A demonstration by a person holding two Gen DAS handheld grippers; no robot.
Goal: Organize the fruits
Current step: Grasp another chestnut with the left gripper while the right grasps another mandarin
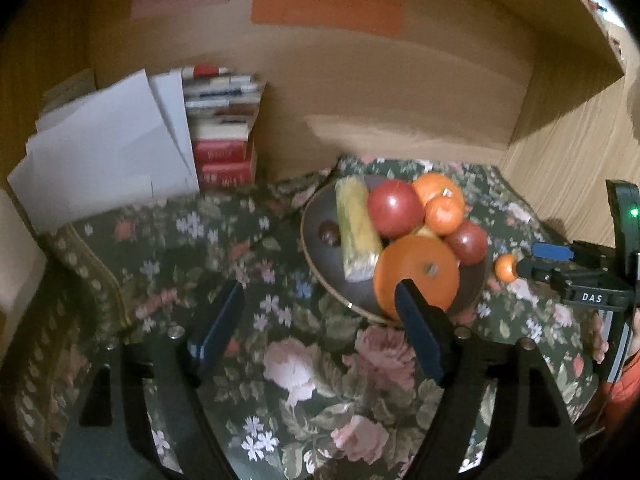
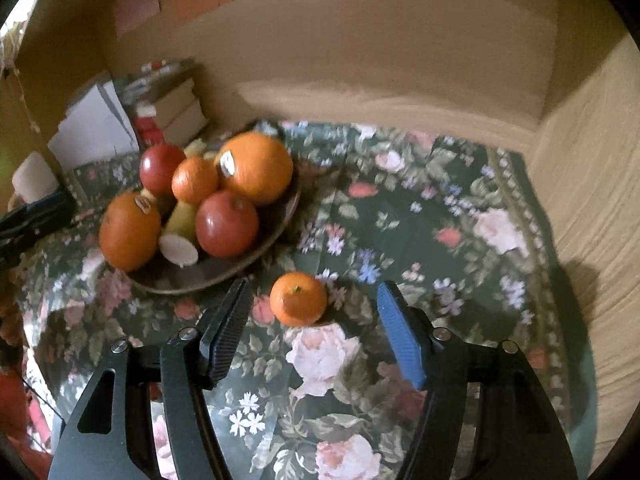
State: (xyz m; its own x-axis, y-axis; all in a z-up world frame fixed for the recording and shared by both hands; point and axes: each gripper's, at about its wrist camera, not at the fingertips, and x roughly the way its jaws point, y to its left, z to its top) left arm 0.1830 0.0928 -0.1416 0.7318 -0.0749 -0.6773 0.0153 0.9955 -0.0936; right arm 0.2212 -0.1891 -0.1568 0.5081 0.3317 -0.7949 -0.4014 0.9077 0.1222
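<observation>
A dark bowl (image 2: pixel 224 276) on the floral cloth holds oranges (image 2: pixel 256 166), red apples (image 2: pixel 226 224) and a corn cob (image 1: pixel 356 232); the bowl also shows in the left wrist view (image 1: pixel 320 256). A small mandarin (image 2: pixel 298 299) lies on the cloth just right of the bowl, between the open fingers of my right gripper (image 2: pixel 314 292), not touched. In the left wrist view the mandarin (image 1: pixel 505 267) sits at the right gripper's fingertips (image 1: pixel 550 250). My left gripper (image 1: pixel 320 296) is open and empty, in front of the bowl.
A floral cloth (image 2: pixel 420 216) covers the table. White papers (image 1: pixel 108 148) and a stack of books (image 1: pixel 224 132) stand at the back left. Cardboard walls (image 2: pixel 400 60) enclose the back and right side. A white cup (image 2: pixel 34 178) sits at the far left.
</observation>
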